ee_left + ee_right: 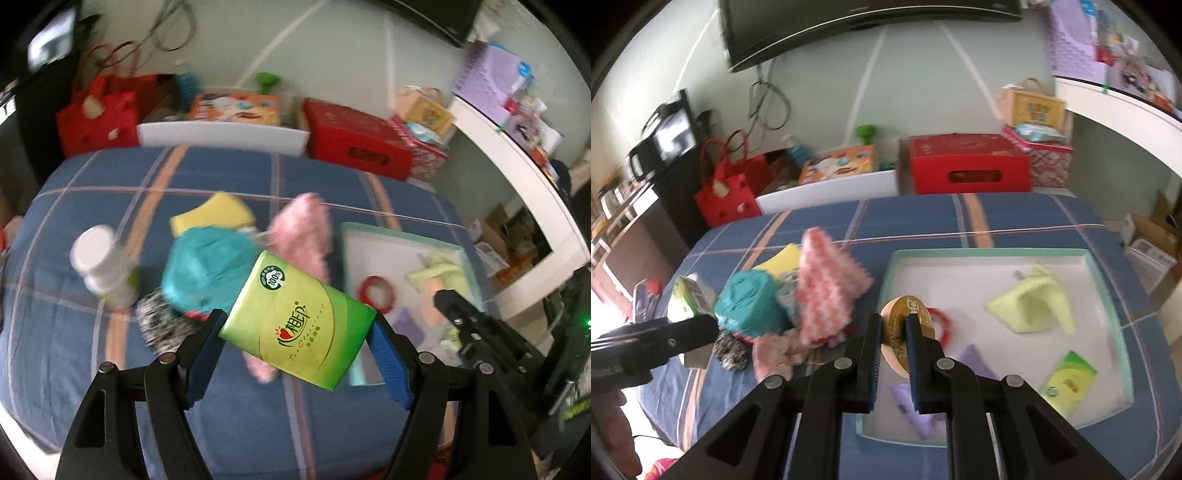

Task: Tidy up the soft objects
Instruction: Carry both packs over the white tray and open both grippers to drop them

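Tissue pack (299, 321), green and yellow with a heart logo, sits clamped between the blue pads of the left gripper (297, 332), whose jaws stand wide around its two short ends; the pack hangs tilted in the air above the bed (66, 332), clear of the plaid blue cover. Behind it, toward the middle of the bed, a loose heap of soft things lies together: a teal bundle (207, 269), a yellow sponge (212, 214) at its far side, a fluffy pink cloth (303, 236) reaching toward the tray, and a black-and-white knitted piece (159, 321) at the near edge of the heap. A white bottle (99, 262) stands just beside the heap on the side toward the bed's left edge. The right gripper (892, 328) is nearly closed, its narrow jaws pinching a round tan-and-gold item (903, 325) with a printed gold face, held over the near left corner of the tray (997, 252). That tray, white inside with a pale green rim, rests on the right half of the bed and holds a light green cloth (1030, 302) near its far side, a second green tissue pack (1067, 380) at its near right corner, a purple cloth (975, 360) near its front edge and a red ring (943, 321) partly hidden behind the held item. Both views are blurred.
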`<action>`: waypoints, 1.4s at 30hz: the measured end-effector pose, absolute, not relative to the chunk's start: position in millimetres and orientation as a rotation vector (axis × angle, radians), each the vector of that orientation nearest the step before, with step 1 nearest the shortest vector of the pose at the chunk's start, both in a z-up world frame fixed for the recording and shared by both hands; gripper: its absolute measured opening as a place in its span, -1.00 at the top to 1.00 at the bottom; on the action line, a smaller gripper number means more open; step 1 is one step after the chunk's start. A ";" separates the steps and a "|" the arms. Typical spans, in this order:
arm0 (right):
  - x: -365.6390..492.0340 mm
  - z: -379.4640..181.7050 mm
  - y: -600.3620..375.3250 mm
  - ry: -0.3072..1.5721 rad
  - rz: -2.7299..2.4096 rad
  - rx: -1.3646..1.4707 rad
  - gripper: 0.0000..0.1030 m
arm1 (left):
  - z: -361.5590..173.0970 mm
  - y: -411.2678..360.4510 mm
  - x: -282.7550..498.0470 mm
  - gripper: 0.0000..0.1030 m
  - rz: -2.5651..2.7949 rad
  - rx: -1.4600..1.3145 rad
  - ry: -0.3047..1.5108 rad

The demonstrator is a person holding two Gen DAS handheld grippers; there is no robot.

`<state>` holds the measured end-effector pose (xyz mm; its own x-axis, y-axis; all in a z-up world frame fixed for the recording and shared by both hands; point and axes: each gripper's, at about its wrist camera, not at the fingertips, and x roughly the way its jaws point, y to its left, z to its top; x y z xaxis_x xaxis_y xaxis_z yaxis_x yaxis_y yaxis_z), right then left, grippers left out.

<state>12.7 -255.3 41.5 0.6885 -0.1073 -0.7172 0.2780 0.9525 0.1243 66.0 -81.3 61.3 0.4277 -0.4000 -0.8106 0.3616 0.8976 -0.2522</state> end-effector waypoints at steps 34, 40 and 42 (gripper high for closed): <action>21.7 -24.8 -369.2 0.872 -0.548 0.345 0.72 | -33.8 -244.0 132.1 -0.49 -0.663 0.173 0.953; 25.1 -26.6 -365.8 0.880 -0.551 0.320 0.66 | -38.0 -247.5 133.5 -0.49 -0.665 0.180 0.964; 25.0 -26.3 -365.5 0.882 -0.552 0.322 0.65 | -36.1 -248.6 131.7 -0.49 -0.676 0.181 0.962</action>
